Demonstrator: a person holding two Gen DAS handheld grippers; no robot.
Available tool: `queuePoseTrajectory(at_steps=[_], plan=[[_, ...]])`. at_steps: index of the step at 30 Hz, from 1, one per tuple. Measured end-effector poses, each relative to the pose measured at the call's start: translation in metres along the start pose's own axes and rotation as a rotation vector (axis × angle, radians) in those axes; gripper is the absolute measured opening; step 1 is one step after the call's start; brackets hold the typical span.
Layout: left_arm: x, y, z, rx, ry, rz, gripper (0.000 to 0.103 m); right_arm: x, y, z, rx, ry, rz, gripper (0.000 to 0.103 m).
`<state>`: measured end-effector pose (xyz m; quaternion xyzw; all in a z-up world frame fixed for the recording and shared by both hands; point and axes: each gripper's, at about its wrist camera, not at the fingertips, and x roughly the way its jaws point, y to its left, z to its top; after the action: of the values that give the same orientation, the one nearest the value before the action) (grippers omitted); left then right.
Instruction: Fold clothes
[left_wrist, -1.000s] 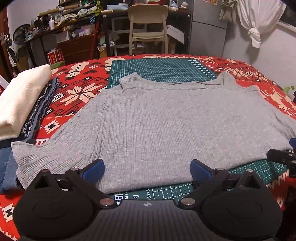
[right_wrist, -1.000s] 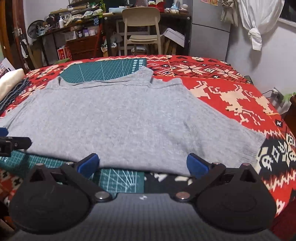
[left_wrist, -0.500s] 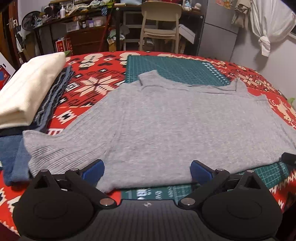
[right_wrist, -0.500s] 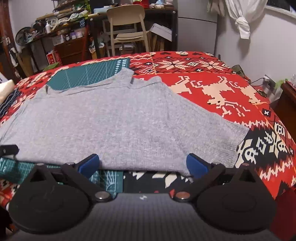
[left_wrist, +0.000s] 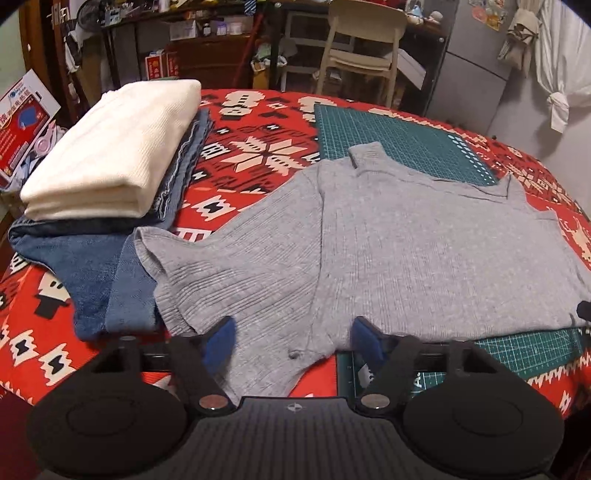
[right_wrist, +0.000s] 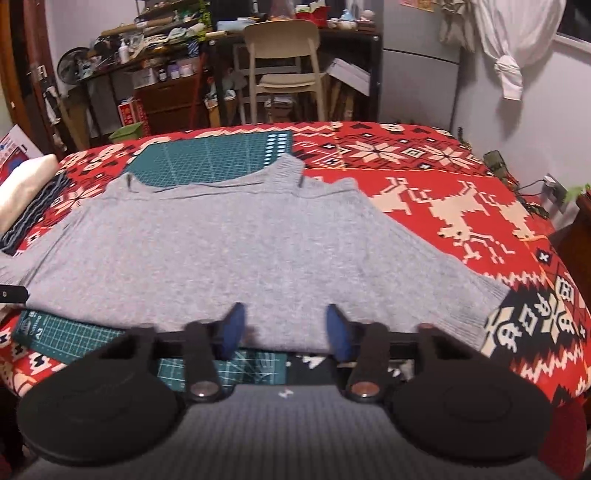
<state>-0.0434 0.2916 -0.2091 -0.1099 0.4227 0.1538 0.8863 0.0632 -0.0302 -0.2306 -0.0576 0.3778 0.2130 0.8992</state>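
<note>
A grey ribbed sweater (left_wrist: 406, 251) lies spread flat on the red patterned cloth, neck toward the far side; it also shows in the right wrist view (right_wrist: 236, 251). My left gripper (left_wrist: 293, 338) is open, its blue pads either side of the sweater's near left hem corner, below the left sleeve (left_wrist: 207, 266). My right gripper (right_wrist: 284, 328) is open but narrower, its pads at the near hem on the right half, left of the right sleeve (right_wrist: 461, 299).
A green cutting mat (left_wrist: 399, 144) lies under the sweater. A stack of folded clothes, cream on top (left_wrist: 110, 147) and blue denim below (left_wrist: 92, 273), sits at the left. A chair (right_wrist: 284, 70), cluttered shelves and a grey cabinet stand beyond the table.
The left gripper has shifted left to the sweater's left hem corner. Both grippers have narrowed their jaws, the right more so, and moved in over the hem.
</note>
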Motion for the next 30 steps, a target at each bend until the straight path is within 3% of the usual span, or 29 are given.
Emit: queuePoseTrajectory(at_steps=[2,6,9,12,13,14,15,18,22,24,30], plan=[[0.0,0.0,-0.002,0.023,0.006,0.002,0.034,0.0,0.003,0.0,-0.004,0.003,0.005,0.034],[-0.003,-0.001,-0.005,0.079,0.005,0.007,0.02,0.001,0.004,0.0,-0.008,0.006,0.013,0.035],[-0.005,-0.005,-0.008,0.139,0.005,0.029,0.02,0.001,0.002,0.0,-0.011,0.011,0.014,0.035],[-0.005,-0.003,-0.006,0.136,0.012,0.044,0.024,0.004,-0.001,-0.004,-0.024,0.04,-0.005,0.034],[-0.007,-0.003,-0.005,0.129,0.012,0.043,0.024,0.006,-0.004,-0.005,-0.019,0.056,-0.014,0.033],[-0.011,-0.004,-0.003,0.125,0.004,0.037,0.024,0.007,-0.006,-0.007,-0.009,0.068,-0.022,0.024],[-0.015,-0.006,-0.002,0.128,-0.012,0.03,0.028,0.006,-0.009,-0.008,0.002,0.07,-0.023,0.02],[-0.03,-0.016,0.004,0.147,-0.064,0.019,0.05,0.0,-0.012,-0.008,0.021,0.054,-0.013,0.018],[-0.043,-0.035,0.011,0.148,-0.138,-0.031,0.075,-0.003,0.006,-0.002,-0.05,0.021,0.014,0.018],[-0.041,-0.048,0.013,0.15,-0.16,-0.045,0.082,-0.002,0.017,0.0,-0.07,0.012,0.044,0.019],[-0.01,-0.092,0.009,0.17,-0.155,-0.094,0.081,0.008,0.051,0.004,-0.125,-0.01,0.089,0.023]])
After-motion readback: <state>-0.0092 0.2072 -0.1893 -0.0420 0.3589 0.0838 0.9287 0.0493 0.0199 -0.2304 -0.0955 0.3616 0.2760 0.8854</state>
